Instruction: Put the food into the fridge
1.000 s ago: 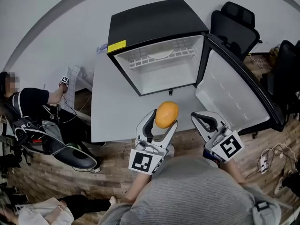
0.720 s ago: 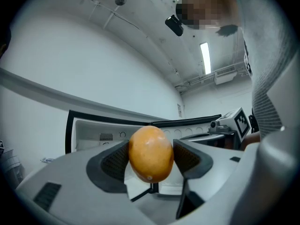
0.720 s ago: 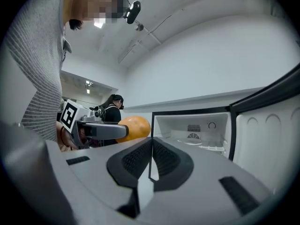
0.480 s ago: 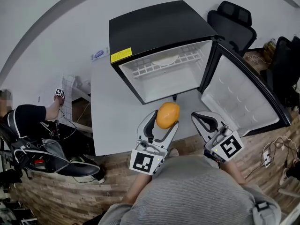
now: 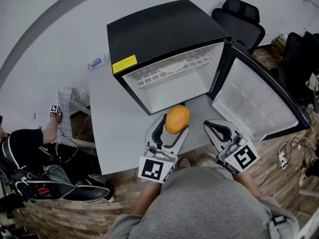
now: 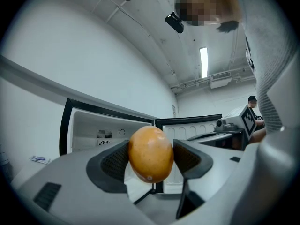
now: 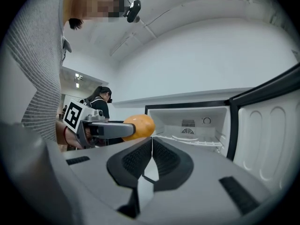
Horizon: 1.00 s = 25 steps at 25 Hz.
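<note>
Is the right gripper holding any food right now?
No, the right gripper has its jaws pressed together with nothing between them; the orange fruit is in the left gripper.

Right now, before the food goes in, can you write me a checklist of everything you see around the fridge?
Surface: white table, with the fridge standing on it.
Job's things: orange fruit, held in front of the fridge, not yet inside; fridge with its door swung open to the right and a wire shelf inside.
Clutter: small blue-and-white item on the table beside the fridge.
Grippers: left gripper shut on the orange fruit; right gripper shut, holding nothing.
Cables: loose cables on the floor at the right.
Surroundings: black office chair behind the fridge; seated person at the left; wooden floor.
</note>
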Each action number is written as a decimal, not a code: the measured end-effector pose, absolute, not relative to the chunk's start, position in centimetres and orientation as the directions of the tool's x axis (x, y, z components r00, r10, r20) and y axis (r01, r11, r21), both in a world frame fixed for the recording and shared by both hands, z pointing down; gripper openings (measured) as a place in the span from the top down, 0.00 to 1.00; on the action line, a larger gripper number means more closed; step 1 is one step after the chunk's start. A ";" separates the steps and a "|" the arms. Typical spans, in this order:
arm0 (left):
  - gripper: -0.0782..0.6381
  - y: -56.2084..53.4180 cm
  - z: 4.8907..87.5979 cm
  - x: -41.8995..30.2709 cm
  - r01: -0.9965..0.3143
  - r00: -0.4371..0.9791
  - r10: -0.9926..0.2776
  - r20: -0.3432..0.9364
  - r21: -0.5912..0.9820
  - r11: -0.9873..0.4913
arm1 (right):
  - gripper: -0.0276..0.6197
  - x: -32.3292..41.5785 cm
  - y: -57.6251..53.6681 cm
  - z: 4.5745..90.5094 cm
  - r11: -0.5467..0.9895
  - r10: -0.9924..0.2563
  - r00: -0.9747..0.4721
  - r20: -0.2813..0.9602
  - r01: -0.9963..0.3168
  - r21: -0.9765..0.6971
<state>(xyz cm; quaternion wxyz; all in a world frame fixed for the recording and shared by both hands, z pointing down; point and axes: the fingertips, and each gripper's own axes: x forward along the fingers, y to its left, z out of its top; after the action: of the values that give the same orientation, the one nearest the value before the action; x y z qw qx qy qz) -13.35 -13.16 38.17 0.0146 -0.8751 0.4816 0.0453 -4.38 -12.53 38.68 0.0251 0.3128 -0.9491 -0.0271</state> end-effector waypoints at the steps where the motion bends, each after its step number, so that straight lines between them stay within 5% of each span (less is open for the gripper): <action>1: 0.46 -13.7 37.9 -13.3 -0.843 0.534 -0.839 -0.103 0.013 -0.538 | 0.94 -4.3 -12.6 38.8 0.801 -0.598 -0.801 0.031 -0.596 0.065; 25: 0.46 -27.3 38.9 -12.7 -0.816 0.498 -0.867 0.012 -0.332 -0.473 | 0.94 -2.9 -17.9 40.4 0.819 -0.574 -0.818 0.033 -0.573 0.037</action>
<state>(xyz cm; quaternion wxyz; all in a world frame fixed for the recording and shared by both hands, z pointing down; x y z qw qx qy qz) -12.74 -27.34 38.91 0.1426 -0.8535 0.4932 -0.0893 -2.94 -17.87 40.45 0.0211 0.3006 -0.9534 -0.0129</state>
